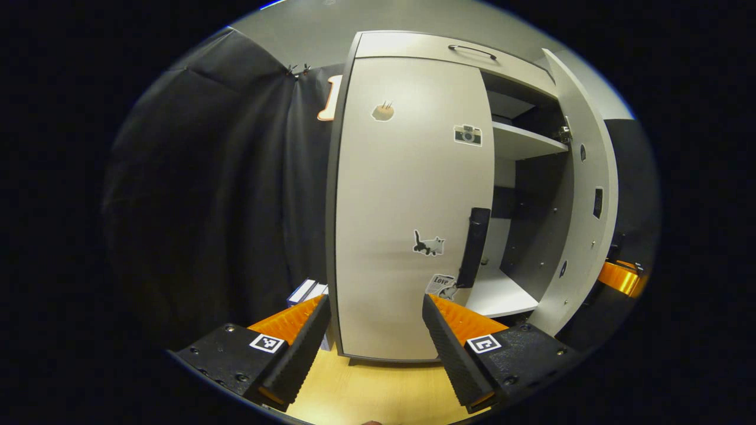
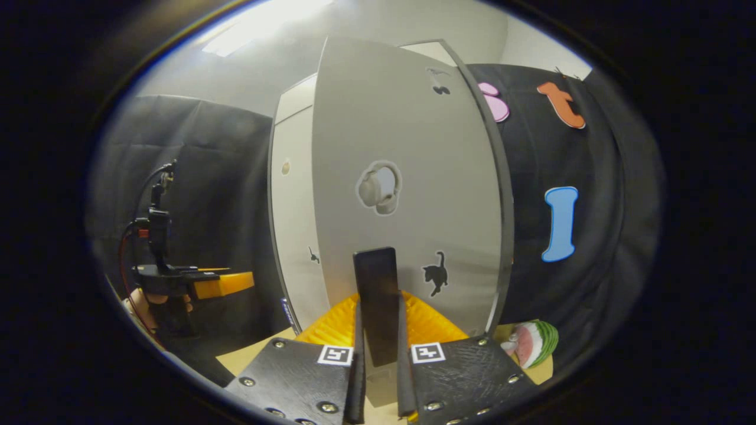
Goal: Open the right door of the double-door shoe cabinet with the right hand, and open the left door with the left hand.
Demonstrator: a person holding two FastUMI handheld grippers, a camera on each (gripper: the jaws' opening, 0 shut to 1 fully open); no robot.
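1. Right door (image 2: 407,177) of the shoe cabinet (image 1: 425,47): swung well out from the cabinet front. In the right gripper view the right gripper (image 2: 378,354) has its jaws closed nearly together on the door's dark vertical handle (image 2: 377,295), one finger on each side. In the left gripper view the same door (image 1: 585,195) stands open at the cabinet's right edge, exposing shelves (image 1: 525,141) and the dark interior. This half of the task appears largely done.
2. Left door (image 1: 407,200): closed, flush with the cabinet front. Its dark vertical handle (image 1: 474,245) sits at the door's right edge, low down.
3. Left gripper (image 1: 375,336): jaws wide apart, holding nothing, facing the lower part of the left door and short of its handle. Opening this door remains.
4. Surroundings: stickers on both doors; a small box (image 1: 307,292) on the floor (image 1: 366,389) just beside the cabinet's left bottom corner; a watermelon-slice toy (image 2: 531,342) near the open door's foot.
5. Obstruction: nothing visible lies between the left gripper and the left handle; the box could be met by a wide swing, judging from its position.
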